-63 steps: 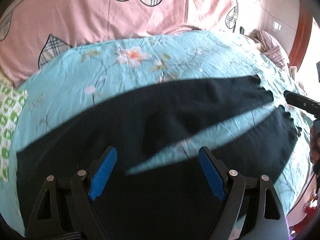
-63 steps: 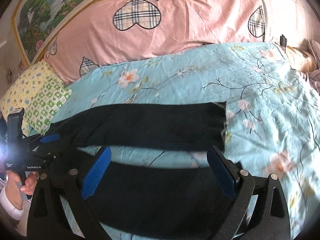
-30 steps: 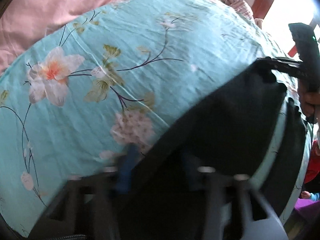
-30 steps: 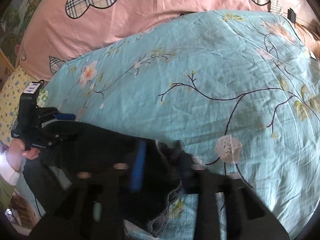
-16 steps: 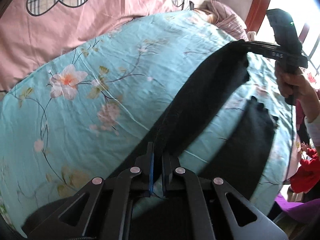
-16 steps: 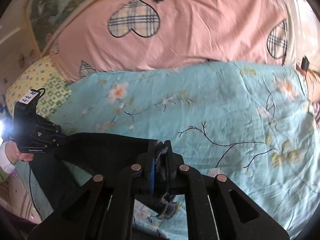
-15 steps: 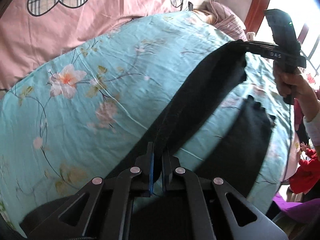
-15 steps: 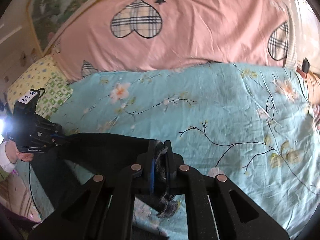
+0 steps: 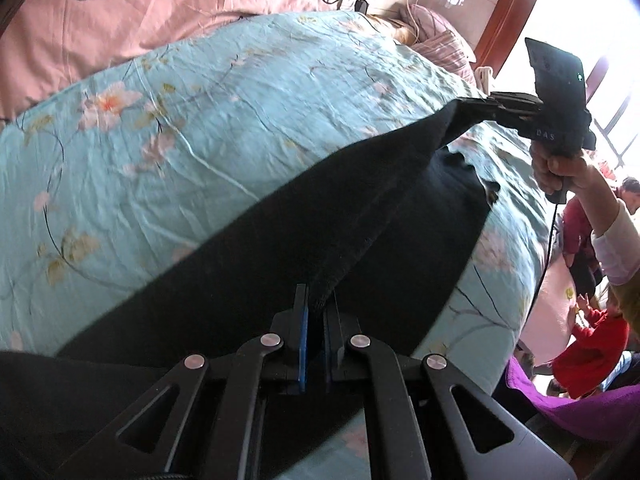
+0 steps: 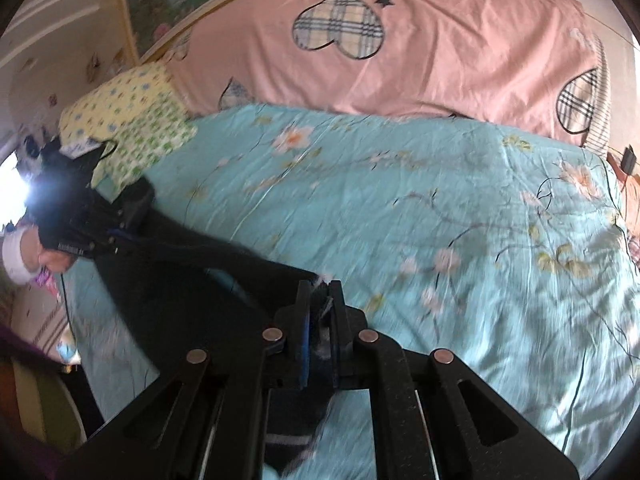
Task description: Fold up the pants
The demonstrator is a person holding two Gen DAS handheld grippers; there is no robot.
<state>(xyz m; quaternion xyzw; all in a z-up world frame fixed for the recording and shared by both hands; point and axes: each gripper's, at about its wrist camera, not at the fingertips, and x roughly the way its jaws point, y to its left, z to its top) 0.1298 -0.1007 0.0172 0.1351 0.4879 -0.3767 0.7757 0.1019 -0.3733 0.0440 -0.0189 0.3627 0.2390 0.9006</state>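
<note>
Black pants [image 9: 280, 248] lie on a teal floral bedsheet [image 9: 200, 120]. My left gripper [image 9: 315, 300] is shut on the waist end of one leg and holds it raised. My right gripper [image 10: 319, 296] is shut on the hem of the same leg, also lifted. The leg is stretched taut between them above the other leg [image 9: 432, 240], which lies flat on the bed. The right gripper also shows in the left wrist view [image 9: 480, 106], and the left gripper shows in the right wrist view [image 10: 120, 224]. The pants also show in the right wrist view [image 10: 192, 280].
A pink quilt with plaid hearts [image 10: 400, 48] lies along the far side of the bed. A yellow-green pillow [image 10: 132, 120] sits at the left end. A striped pillow [image 9: 440, 40] and wooden post [image 9: 504, 20] stand at the right end. Purple cloth [image 9: 580, 408] lies beside the bed.
Both grippers closed on one pant leg and lifted it. In the last half second they carried the taut leg toward the near leg, so it now hangs over it.
</note>
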